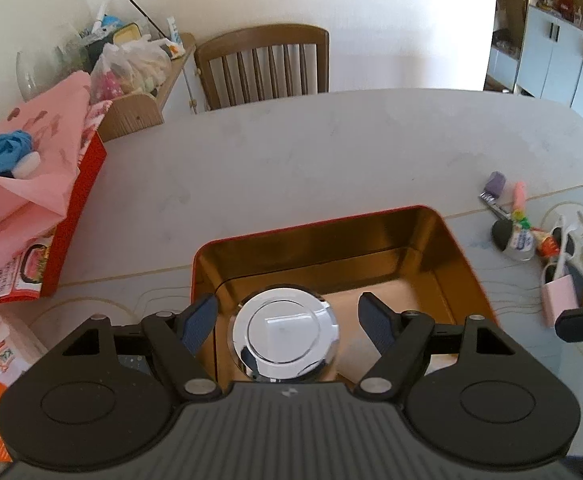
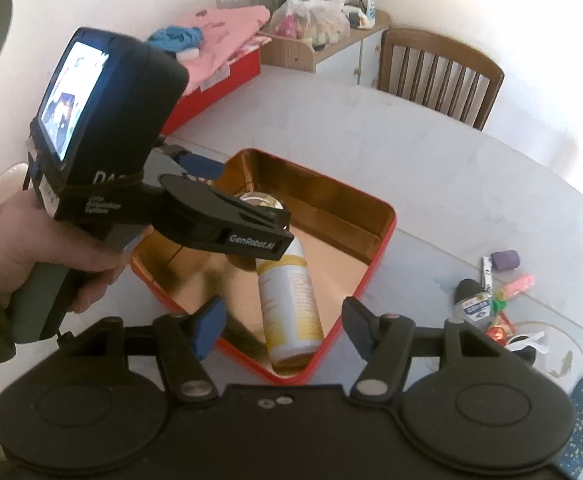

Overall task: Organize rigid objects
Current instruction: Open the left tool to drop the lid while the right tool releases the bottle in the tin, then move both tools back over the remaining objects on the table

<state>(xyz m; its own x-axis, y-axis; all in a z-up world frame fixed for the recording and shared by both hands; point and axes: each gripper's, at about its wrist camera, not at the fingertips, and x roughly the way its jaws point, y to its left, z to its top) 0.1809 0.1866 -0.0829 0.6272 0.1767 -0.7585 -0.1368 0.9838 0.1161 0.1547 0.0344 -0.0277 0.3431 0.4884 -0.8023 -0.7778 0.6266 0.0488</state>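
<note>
A red tin box (image 1: pixel 463 252) with a gold inside sits on the white table; it also shows in the right wrist view (image 2: pixel 383 236). A white and yellow can (image 2: pixel 291 304) with a shiny silver end (image 1: pixel 285 334) lies inside the box. My left gripper (image 1: pixel 287 320) is open, its fingers on either side of the can's end without touching it; it also shows in the right wrist view (image 2: pixel 247 216). My right gripper (image 2: pixel 281 326) is open and empty above the box's near corner.
Small loose items (image 2: pixel 487 296) lie on the table right of the box: a purple piece, a pink marker, a dark bottle, sunglasses. A red carton (image 1: pixel 71 208) with pink cloth stands at the left. A wooden chair (image 1: pixel 263 64) is at the far side.
</note>
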